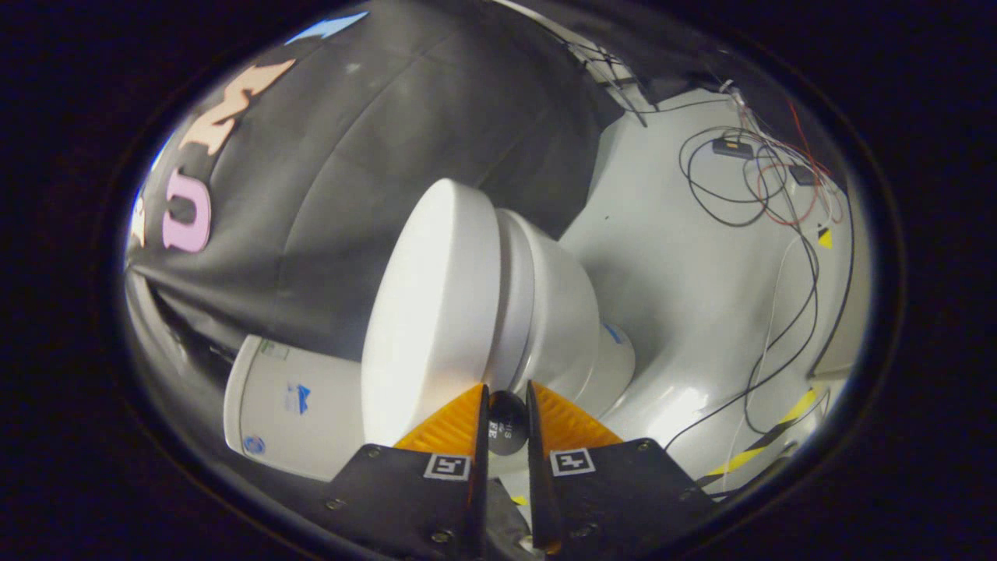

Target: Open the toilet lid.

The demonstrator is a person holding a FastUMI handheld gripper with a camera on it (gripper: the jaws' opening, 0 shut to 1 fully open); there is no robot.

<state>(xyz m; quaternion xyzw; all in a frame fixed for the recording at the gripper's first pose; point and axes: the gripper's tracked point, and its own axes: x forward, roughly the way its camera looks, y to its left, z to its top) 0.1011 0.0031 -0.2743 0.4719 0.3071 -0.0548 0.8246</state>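
your gripper (508,405) sat at lower centre of the frame, fingers (452,425) narrow, with a small black knob (507,425) between them; whether both pads pressed it could not be told. the lid (432,312) lay just ahead, left of centre, its long axis running up the frame. the bowl (565,319) lay to its right, the tank (292,405) at lower left. the lid's edge met the fingertips, so the coming move probably turned on swinging it leftward, away from the bowl.
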